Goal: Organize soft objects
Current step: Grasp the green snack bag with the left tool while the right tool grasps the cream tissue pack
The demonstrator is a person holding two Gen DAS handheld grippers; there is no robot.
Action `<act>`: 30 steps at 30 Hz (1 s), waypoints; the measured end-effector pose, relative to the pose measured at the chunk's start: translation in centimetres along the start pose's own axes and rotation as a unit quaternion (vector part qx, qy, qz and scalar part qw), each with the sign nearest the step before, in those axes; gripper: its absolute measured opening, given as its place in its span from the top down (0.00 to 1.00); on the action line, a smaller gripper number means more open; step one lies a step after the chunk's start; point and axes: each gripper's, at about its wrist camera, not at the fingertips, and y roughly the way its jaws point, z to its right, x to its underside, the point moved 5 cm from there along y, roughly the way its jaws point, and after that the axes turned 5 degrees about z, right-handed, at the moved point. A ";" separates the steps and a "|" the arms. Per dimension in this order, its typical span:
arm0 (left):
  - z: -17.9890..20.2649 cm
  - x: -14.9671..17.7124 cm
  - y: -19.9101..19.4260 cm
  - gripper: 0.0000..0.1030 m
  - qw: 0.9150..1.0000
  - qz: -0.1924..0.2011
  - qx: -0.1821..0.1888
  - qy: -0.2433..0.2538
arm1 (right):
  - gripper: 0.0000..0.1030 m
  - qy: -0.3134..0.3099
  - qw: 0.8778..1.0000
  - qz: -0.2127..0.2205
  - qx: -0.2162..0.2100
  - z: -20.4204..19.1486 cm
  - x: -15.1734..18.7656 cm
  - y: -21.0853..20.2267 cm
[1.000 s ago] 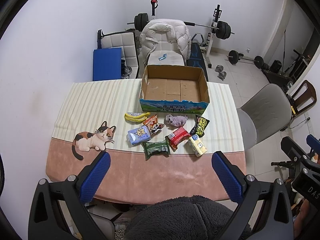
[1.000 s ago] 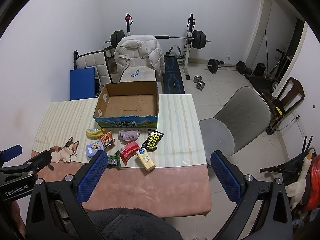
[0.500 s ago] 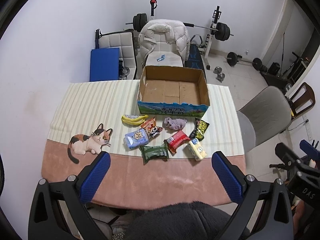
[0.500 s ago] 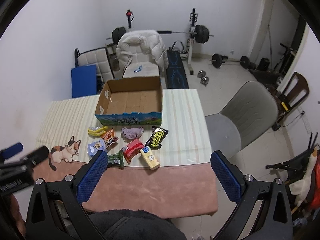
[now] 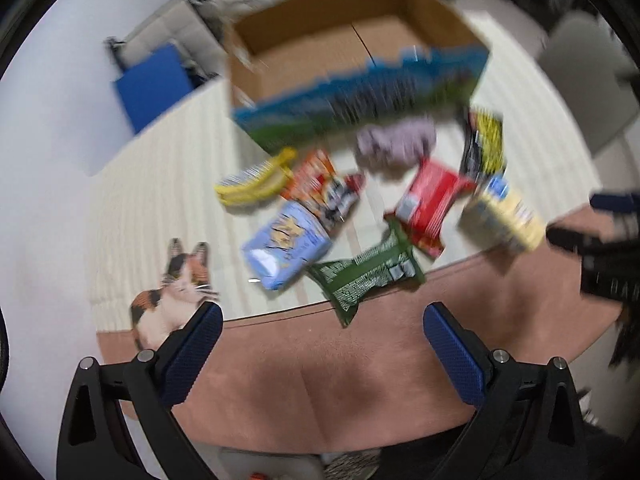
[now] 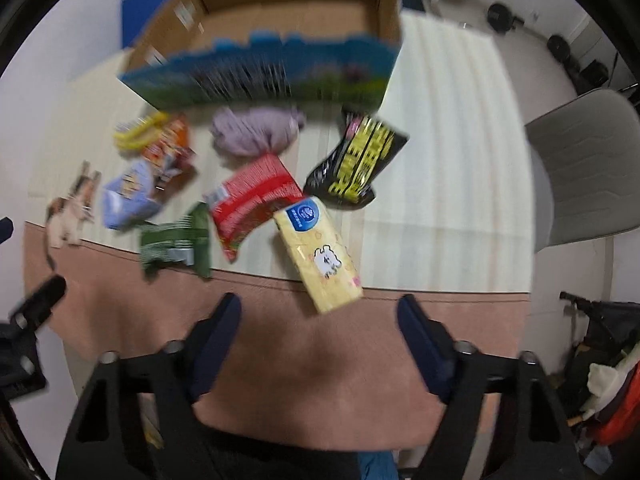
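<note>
Hovering over the near edge of the table [image 5: 360, 380], the left gripper [image 5: 318, 336] has its 2 blue-padded fingers spread wide with nothing between them, and the right gripper [image 6: 320, 332] is spread wide and bare too. Both views are blurred. Just ahead of the left gripper lies a green packet [image 5: 366, 276], beside a light-blue pack [image 5: 286, 252] and a red packet [image 5: 430, 204]. Ahead of the right gripper, a yellow tissue pack [image 6: 318, 254] straddles the line between the striped cloth and the pink band. A lilac soft toy [image 6: 256, 132] and a black-and-yellow packet [image 6: 358, 162] sit close to the open cardboard box [image 6: 272, 68].
</note>
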 end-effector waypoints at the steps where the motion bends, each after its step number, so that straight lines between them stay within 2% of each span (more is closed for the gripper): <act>1: 0.4 0.0 1.7 0.00 1.000 -0.011 0.000 0.015 | 0.29 -0.001 1.000 -0.010 -0.003 -0.1 -0.2 1.7; 6: 2.2 0.4 9.4 0.00 0.993 -0.065 -0.006 0.097 | 0.29 0.000 0.999 -0.046 0.000 -0.4 -0.9 7.4; 9: 3.4 0.1 12.1 0.00 0.986 -0.071 -0.011 0.153 | 0.30 0.008 0.998 -0.067 -0.003 0.0 -0.9 9.7; 11: 4.0 -0.3 13.1 0.00 0.982 -0.071 -0.005 0.173 | 0.40 0.014 0.997 -0.079 -0.005 0.4 -0.8 10.9; 12: 4.3 -0.6 13.5 0.06 0.982 -0.073 0.006 0.175 | 0.41 0.017 0.996 -0.085 -0.007 0.5 -0.7 11.3; 13: 4.4 -0.9 13.8 0.19 0.982 -0.077 0.022 0.168 | 0.42 0.025 0.996 -0.086 -0.011 0.7 -0.6 11.6; 14: 4.4 -1.0 14.0 0.27 0.983 -0.090 0.039 0.152 | 0.43 0.031 0.996 -0.087 -0.014 0.8 -0.5 11.8; 15: 4.3 -1.1 14.2 0.45 0.984 -0.102 0.051 0.135 | 0.45 0.037 0.995 -0.091 -0.019 0.9 -0.3 12.0; 16: 4.2 -1.0 14.4 0.53 0.984 -0.124 0.079 0.100 | 0.46 0.047 0.994 -0.096 -0.026 1.1 -0.1 12.2; 19: 3.3 -0.2 14.6 0.53 0.978 -0.172 0.122 -0.001 | 0.47 0.070 0.991 -0.109 -0.039 1.8 0.8 12.9; 21: 3.1 0.8 14.8 0.53 0.964 -0.206 0.159 -0.062 | 0.47 0.077 0.989 -0.115 -0.046 2.2 1.2 13.2; 23: 2.9 1.6 15.2 0.52 0.945 -0.230 0.196 -0.122 | 0.46 0.086 0.987 -0.121 -0.056 2.5 1.4 13.6; 25: 2.7 2.1 15.7 0.52 0.935 -0.242 0.208 -0.153 | 0.46 0.094 0.985 -0.127 -0.067 2.7 1.4 13.7; 30: 1.7 2.0 16.0 0.52 0.937 -0.221 0.202 -0.177 | 0.46 0.088 0.985 -0.135 -0.066 2.4 1.1 14.4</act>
